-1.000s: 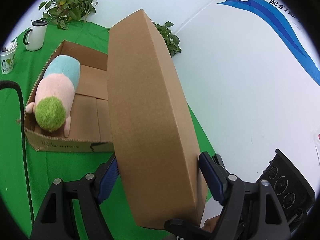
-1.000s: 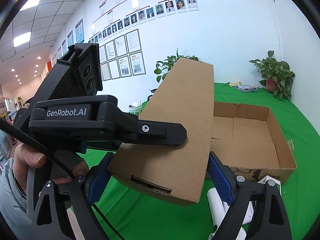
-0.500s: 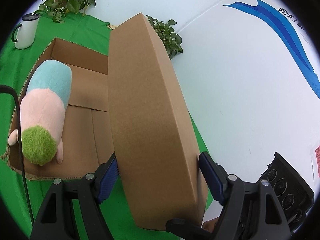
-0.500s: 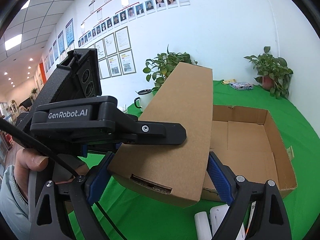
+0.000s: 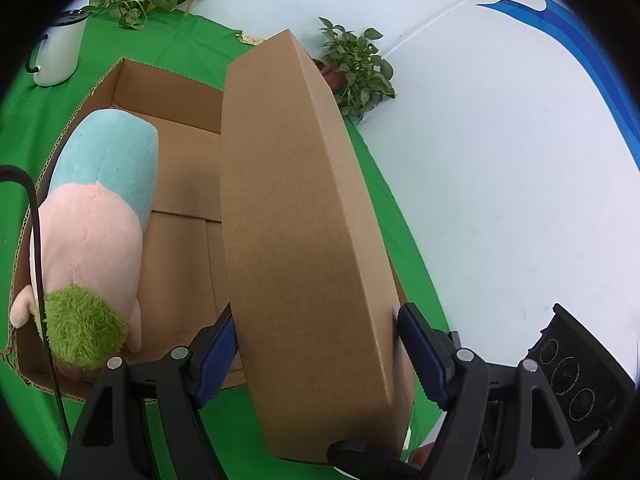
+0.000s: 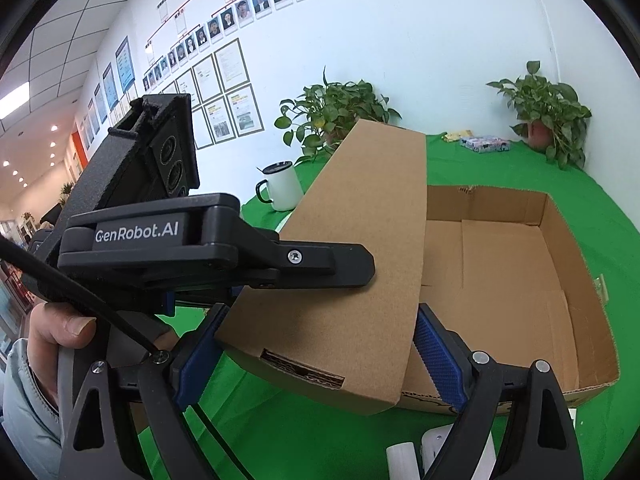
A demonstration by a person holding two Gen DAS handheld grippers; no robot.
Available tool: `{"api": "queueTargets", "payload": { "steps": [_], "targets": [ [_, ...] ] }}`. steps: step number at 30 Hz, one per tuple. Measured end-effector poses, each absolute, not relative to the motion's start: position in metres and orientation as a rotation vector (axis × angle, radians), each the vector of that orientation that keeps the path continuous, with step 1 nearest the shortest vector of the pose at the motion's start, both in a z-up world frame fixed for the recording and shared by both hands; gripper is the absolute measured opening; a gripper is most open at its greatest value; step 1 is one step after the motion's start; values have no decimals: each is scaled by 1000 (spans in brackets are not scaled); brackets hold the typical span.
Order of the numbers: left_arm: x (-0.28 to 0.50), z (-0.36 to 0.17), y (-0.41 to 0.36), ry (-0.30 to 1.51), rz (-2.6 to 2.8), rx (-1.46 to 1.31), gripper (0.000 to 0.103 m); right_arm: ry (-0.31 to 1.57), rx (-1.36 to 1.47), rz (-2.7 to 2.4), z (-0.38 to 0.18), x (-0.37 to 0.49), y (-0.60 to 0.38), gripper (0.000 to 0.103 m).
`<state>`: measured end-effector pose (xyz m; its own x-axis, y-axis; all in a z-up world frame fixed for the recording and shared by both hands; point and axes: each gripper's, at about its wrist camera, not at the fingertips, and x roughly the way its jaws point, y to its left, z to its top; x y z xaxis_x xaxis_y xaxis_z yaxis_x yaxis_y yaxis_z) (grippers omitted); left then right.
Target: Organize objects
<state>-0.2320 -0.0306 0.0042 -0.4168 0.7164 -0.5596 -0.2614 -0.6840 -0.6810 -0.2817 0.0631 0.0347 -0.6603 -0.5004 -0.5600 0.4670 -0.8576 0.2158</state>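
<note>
Both grippers hold a long brown cardboard lid (image 5: pixel 296 216) above an open cardboard box (image 5: pixel 172 92). My left gripper (image 5: pixel 320 352) is shut on one end of the lid, blue pads pressed to its two long sides. My right gripper (image 6: pixel 320 350) clamps the lid (image 6: pixel 360 240) the same way at the near end. A plush toy (image 5: pixel 96 224) with blue, pink and green sections lies along the box's left wall. In the right wrist view the box (image 6: pixel 580 280) shows its bare floor to the right of the lid; the toy is hidden there.
A white mug (image 5: pixel 56 56) and potted plants (image 5: pixel 360 76) stand on the green cloth (image 5: pixel 180 48) behind the box. White rolls (image 6: pixel 404 460) lie near the box's front. A hand (image 6: pixel 60 328) grips the left tool (image 6: pixel 168 240). A small packet (image 6: pixel 484 144) sits far back.
Both grippers carried the lid toward and over the box; the box and toy now sit closer and lower in view. The grip on the lid is unchanged.
</note>
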Motion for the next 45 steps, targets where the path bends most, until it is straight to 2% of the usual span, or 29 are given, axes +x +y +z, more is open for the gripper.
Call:
{"api": "queueTargets", "payload": {
  "steps": [14,24,34,40,43,45],
  "targets": [
    [-253,-19,-30,-595,2216,-1282,77,-191,991,-2364,-7,-332,64,87],
    [-260,-26,-45,-675,2204,-1308,78,-212,1000,-2333,-20,-344,52,87],
    [-286,-20,-63,-732,2184,-1344,78,-211,1038,-2316,-5,-352,40,87],
    [-294,-24,-60,-648,2206,-1428,77,-247,1084,-2307,-18,-361,40,87],
    [-287,-25,-68,-620,2219,-1447,74,-253,1113,-2317,-28,-363,41,87],
    [-289,-21,-71,-603,2231,-1447,74,-216,1135,-2350,-34,-364,40,86]
  ]
}}
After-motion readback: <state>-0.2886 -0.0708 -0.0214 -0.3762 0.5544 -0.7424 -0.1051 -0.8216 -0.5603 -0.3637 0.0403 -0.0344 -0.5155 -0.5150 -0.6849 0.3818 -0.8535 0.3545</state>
